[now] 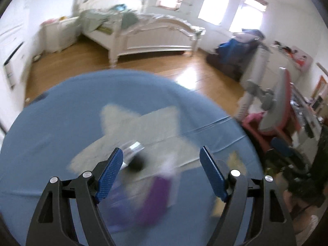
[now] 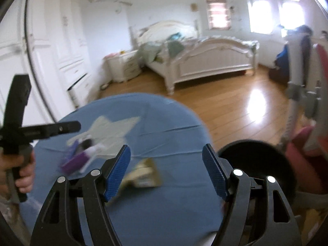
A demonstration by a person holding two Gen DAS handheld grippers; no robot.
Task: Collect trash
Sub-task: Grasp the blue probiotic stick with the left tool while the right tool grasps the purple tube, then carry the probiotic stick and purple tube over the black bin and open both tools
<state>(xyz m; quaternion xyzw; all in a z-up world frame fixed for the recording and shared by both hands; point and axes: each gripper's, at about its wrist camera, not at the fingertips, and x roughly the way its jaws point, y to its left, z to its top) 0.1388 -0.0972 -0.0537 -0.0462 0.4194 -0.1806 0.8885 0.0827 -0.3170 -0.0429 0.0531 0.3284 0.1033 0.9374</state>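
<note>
Blue cloth covers a round table [image 1: 61, 110] with a pale star shape [image 1: 135, 127] printed at its middle. On the star lies blurred litter: a clear plastic bottle with a dark cap [image 1: 133, 155] and, just beside it, a purple and white wrapper [image 1: 151, 196]. The left gripper [image 1: 162, 176] hangs above this litter with its blue-padded jaws spread apart and nothing clamped; the bottle and wrapper show in the gap below it, and whether either is touched cannot be told through the blur. In the right wrist view, the right gripper [image 2: 166, 172] is also spread wide and empty, over a tan and gold wrapper [image 2: 143, 174] lying on the cloth nearer the table's edge. A round black bin [image 2: 256, 160] stands just beside the table, to the right. At the left edge a hand [image 2: 22, 170] grips the other tool's black handle. Beyond are a wooden floor [image 2: 225, 106] and a white bed [image 2: 205, 61].
</note>
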